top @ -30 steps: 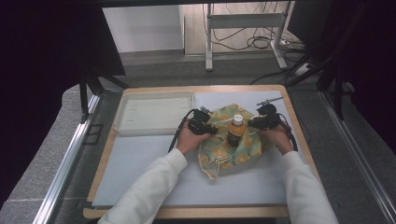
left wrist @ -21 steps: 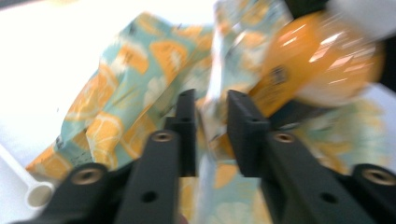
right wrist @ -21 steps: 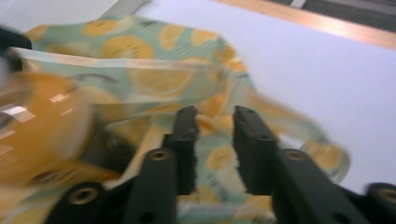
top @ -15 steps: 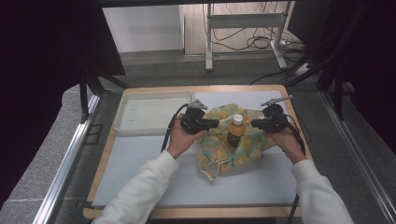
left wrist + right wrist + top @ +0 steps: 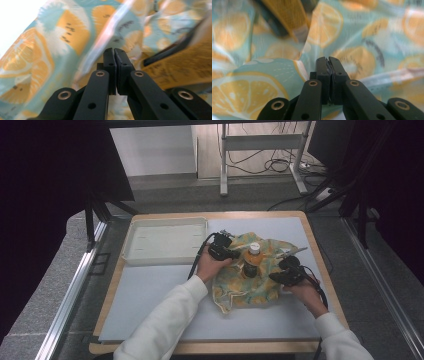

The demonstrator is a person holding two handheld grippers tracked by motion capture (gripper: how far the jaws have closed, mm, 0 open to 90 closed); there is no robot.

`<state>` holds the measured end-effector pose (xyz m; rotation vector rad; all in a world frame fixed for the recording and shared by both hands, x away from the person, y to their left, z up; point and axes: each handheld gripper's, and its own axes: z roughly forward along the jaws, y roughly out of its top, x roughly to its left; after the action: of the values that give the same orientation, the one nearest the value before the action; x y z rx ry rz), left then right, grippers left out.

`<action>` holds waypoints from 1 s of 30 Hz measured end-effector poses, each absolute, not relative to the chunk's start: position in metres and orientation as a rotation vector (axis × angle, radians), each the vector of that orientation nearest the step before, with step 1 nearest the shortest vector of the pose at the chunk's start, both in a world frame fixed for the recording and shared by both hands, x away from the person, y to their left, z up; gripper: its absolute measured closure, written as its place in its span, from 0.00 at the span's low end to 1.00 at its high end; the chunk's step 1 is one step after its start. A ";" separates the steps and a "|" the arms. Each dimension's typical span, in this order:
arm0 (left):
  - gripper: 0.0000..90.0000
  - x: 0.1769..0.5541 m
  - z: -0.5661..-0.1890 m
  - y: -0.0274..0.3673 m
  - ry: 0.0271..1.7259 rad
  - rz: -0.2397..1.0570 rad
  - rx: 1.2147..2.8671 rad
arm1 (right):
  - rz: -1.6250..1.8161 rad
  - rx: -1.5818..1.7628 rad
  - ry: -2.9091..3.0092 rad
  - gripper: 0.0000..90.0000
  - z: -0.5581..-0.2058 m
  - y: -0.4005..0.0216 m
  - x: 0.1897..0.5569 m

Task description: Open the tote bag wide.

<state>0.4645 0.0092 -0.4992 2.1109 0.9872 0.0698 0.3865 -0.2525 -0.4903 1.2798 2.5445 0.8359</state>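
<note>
A cloth (image 5: 250, 290) printed with orange slices lies rumpled on the mat. On it stands a bottle (image 5: 251, 262) with a white cap and orange contents. My left gripper (image 5: 236, 254) is just left of the bottle, shut on a fold of the cloth (image 5: 75, 37) whose pale hem runs up from its tips (image 5: 115, 51). The bottle's yellow label (image 5: 180, 65) is close at the right there. My right gripper (image 5: 274, 277) is at the cloth's right side; its jaws have just been closing and are shut on a thin pinch of cloth (image 5: 327, 60), with the bottle (image 5: 287, 15) beyond.
A white shallow tray (image 5: 165, 240) sits at the back left of the pale mat (image 5: 150, 295), which covers the wooden table (image 5: 320, 265). Metal rails run along both sides of the table, and a stand with cables is on the floor behind it.
The right gripper has moved nearer to the person along the cloth's right side. The left gripper swung left, then back right toward the bottle. Both jaws have closed on the cloth.
</note>
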 end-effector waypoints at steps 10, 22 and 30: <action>0.98 0.473 -0.508 0.012 1.026 0.036 2.108 | 0.863 1.311 2.538 0.97 -0.503 -0.271 0.376; 0.99 0.439 -0.457 0.032 0.862 0.047 2.046 | 1.029 1.261 2.423 0.96 -0.461 -0.277 0.378; 0.99 0.404 -0.441 0.059 0.822 0.093 2.014 | 1.112 1.217 2.390 0.96 -0.441 -0.275 0.374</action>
<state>0.4044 0.0591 -0.4406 2.0142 0.8223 0.0925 0.3741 -0.2749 -0.4408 1.2165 2.3898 1.1123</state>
